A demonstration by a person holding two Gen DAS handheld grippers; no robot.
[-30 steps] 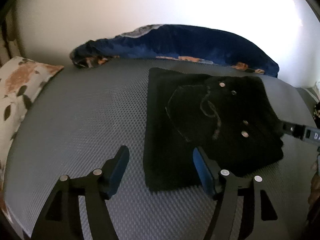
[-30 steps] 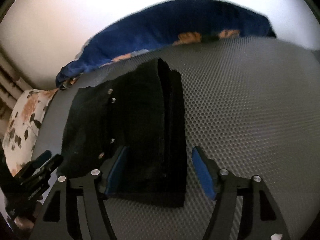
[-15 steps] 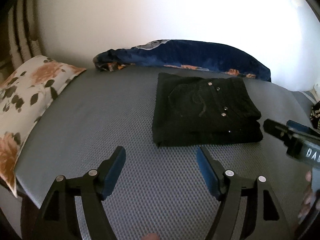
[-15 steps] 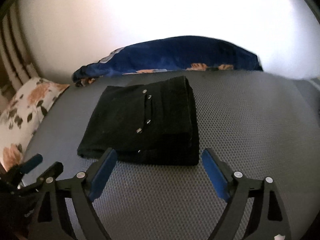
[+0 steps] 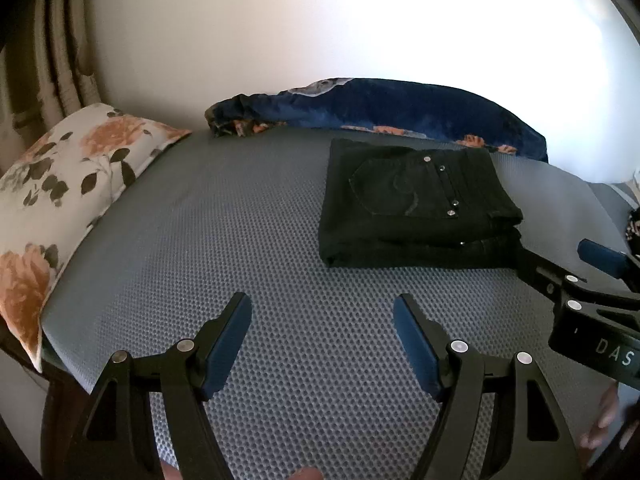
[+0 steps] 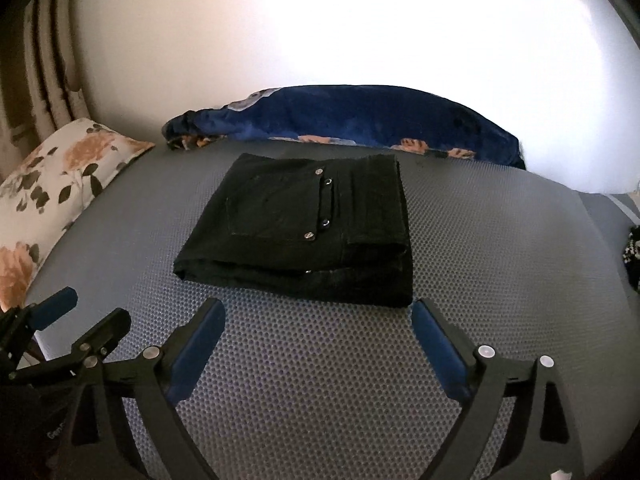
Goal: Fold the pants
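Black pants (image 6: 304, 232) lie folded in a neat stack on the gray bed (image 6: 500, 240) at 12 o'clock, apparently finished, both left tongs (image 5: 322, 320) and right tongs (image 6: 318, 320) wide and empty.
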